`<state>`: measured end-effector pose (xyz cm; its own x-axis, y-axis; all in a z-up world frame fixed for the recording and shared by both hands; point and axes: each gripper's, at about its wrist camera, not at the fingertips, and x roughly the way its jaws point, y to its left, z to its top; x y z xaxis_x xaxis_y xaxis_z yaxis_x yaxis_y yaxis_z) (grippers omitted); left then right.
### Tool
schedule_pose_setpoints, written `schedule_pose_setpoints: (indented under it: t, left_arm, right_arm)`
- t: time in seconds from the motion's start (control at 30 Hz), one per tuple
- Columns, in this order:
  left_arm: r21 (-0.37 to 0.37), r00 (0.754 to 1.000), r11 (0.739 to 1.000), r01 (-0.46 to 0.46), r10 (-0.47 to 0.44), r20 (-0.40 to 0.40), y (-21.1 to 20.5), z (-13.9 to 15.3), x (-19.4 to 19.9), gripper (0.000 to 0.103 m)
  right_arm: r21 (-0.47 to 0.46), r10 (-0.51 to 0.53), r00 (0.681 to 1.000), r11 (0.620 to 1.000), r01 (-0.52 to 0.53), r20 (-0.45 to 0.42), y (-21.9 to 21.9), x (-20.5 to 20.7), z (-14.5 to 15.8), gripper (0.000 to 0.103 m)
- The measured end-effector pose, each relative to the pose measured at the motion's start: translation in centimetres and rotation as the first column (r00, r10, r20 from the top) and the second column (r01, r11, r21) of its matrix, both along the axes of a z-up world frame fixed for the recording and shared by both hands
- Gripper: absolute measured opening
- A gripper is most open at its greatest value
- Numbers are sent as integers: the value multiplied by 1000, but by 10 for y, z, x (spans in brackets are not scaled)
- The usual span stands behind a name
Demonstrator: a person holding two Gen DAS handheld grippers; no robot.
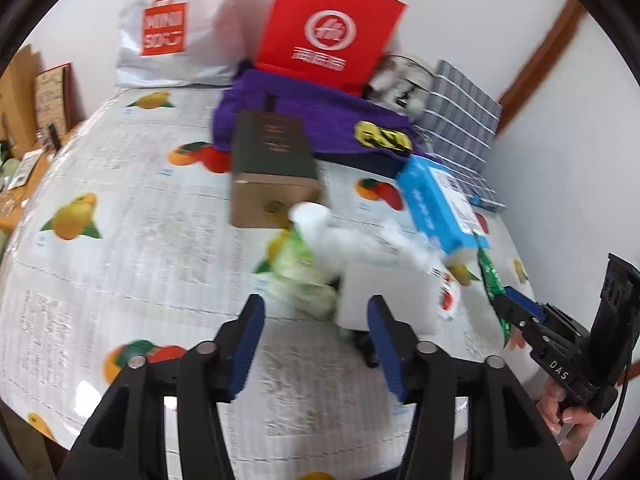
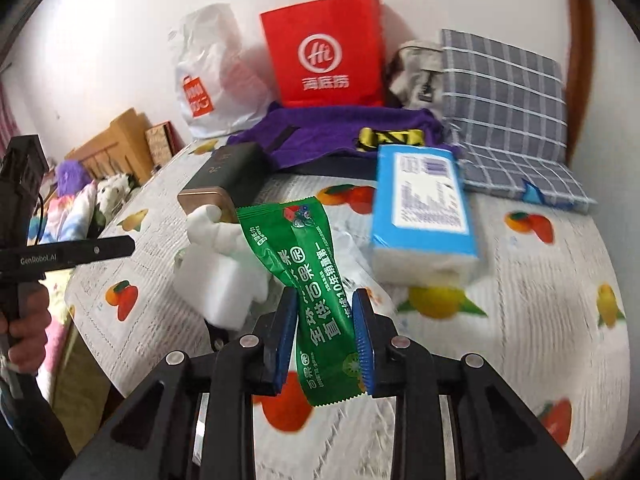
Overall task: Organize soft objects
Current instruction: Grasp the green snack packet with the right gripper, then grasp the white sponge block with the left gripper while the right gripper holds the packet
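A: Right wrist view: the right gripper (image 2: 325, 334) is clenched on a green wet-wipe packet (image 2: 308, 276), which stands up between its blue pads above the fruit-print tablecloth (image 2: 520, 300). A white foam block (image 2: 218, 280) sits just left of it, and a blue tissue pack (image 2: 422, 216) lies to the right, further off.

B: And the other claw?

A: In the left wrist view, the left gripper (image 1: 316, 340) is released, its jaws apart with nothing between them. It hangs near the white foam block (image 1: 380, 294) and a pale green packet (image 1: 300, 272) that is blurred.

B: What might go wrong?

A: I judge the packet is thin and limp, pinched low, so it could fold over or slip out if swung fast. The left claw could also catch both the block and the pale packet, since they touch. A dark box (image 1: 272, 172) and purple cloth (image 1: 304, 116) crowd the far side, near a red paper bag (image 1: 328, 28).
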<state>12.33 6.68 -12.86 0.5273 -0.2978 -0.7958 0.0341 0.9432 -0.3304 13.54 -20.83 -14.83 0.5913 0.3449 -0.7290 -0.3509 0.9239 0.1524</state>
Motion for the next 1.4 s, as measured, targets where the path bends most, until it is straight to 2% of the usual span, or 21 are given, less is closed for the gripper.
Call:
schedule_pose_setpoints:
  t: [0.03, 0.1, 0.13, 0.53, 0.63, 0.7, 0.83, 1.03, 1.23, 1.4]
  left_arm:
    - [-8, 1000, 1000, 15, -15, 14, -7, 1, -2, 57]
    - [-19, 999, 999, 45, -44, 31, -21, 1, -2, 73]
    - [-17, 998, 999, 52, -51, 37, -26, 1, -2, 74]
    - [49, 995, 994, 102, -103, 10, -76, -22, 14, 75]
    - [106, 995, 989, 99, -100, 0, -84, -29, 20, 75]
    - [130, 996, 987, 91, -91, -7, -86, -33, 25, 75]
    - [121, 996, 989, 88, -87, -10, -85, -37, 29, 75]
    - [153, 994, 982, 109, -108, -12, -89, -38, 31, 76]
    - [131, 993, 985, 117, -120, 15, -85, -36, 31, 74]
    - [68, 989, 988, 136, -139, 41, -75, -29, 23, 57]
  right_arm:
    - [8, -16, 1000, 1000, 16, -7, -5, -5, -2, 28]
    - [17, -36, 999, 999, 37, -11, -14, -11, -4, 28]
    - [20, -44, 999, 999, 44, -14, -18, -14, -5, 28]
    - [31, -105, 994, 994, 106, -31, -53, -23, -22, 28]
    - [18, -108, 994, 994, 109, -33, -56, -20, -28, 28]
    - [11, -112, 993, 994, 112, -38, -56, -17, -33, 28]
    - [-10, -120, 991, 993, 119, -61, -55, -10, -49, 28]
    - [-10, -114, 991, 994, 113, -75, -53, -6, -60, 28]
    - [-12, -114, 990, 993, 113, -82, -49, -2, -63, 28]
    - [-19, -146, 986, 989, 145, -76, -53, -3, -61, 28]
